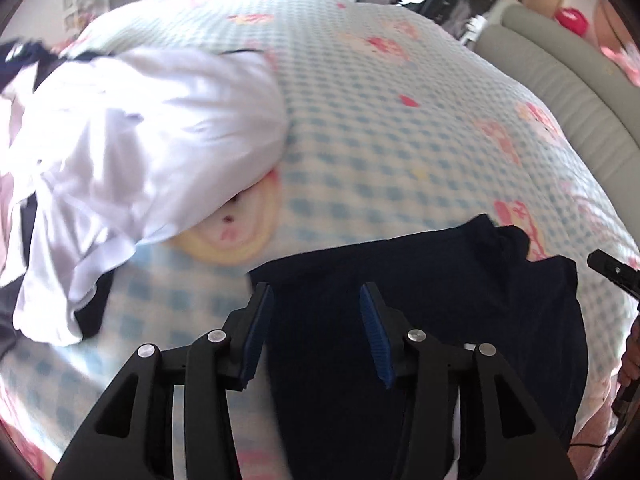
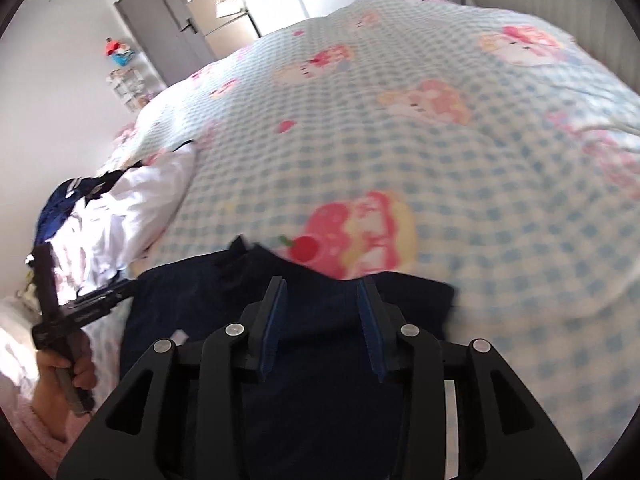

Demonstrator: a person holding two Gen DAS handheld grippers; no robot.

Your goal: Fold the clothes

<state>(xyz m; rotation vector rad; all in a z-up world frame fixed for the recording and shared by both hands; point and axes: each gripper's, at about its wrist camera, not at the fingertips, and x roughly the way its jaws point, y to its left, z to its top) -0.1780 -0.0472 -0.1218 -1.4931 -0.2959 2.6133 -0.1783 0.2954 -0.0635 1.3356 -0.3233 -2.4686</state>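
A dark navy garment [image 1: 420,320] [image 2: 192,304] lies flat and folded on the bed's near edge. My left gripper [image 1: 315,292] hovers over its left part, open, with the blue pads [image 1: 260,332] apart and nothing pinched between them. My right gripper [image 2: 323,284] is open over the garment's far edge, its jaws also bare. The left gripper [image 2: 80,308] shows at the left of the right wrist view, held by a hand [image 2: 68,372]. One right fingertip [image 1: 612,270] pokes in at the right edge of the left wrist view.
A rumpled pile of white and navy clothes [image 1: 140,128] [image 2: 132,208] lies left of the garment. The bed cover [image 1: 400,120] [image 2: 440,160] is blue-checked with pink cartoons. A grey padded headboard [image 1: 560,80] runs along the right. A grey door [image 2: 160,28] stands beyond the bed.
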